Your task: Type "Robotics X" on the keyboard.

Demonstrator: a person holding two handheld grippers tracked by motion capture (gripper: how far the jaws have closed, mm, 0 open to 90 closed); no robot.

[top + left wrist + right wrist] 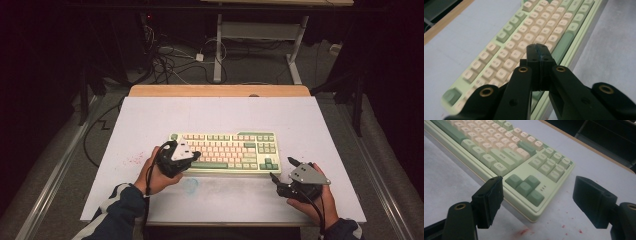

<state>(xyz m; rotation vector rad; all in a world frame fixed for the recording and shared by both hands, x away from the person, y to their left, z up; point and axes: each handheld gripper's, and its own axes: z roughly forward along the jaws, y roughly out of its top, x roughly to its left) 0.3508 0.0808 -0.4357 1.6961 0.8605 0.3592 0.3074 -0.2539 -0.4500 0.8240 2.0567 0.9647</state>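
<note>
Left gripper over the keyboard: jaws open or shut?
Shut. In its own view the left gripper has both black jaws pressed together with nothing between them, above the keyboard.

The keyboard [225, 152] under the left gripper [539, 53] has a matt pale-green plastic case and smooth cream and green plastic keycaps with a soft sheen. The left gripper's closed jaws are matt black plastic, fitted with brass-coloured metal eyelets. The right gripper [537, 195] carries matt black jaws with slightly rough pads [495, 200] — the grey plate [307, 174] on top looks like dull metal. The table [150, 120] beneath both grippers has a matt pale surface with a bare wood edge [220, 90] beyond it.
</note>
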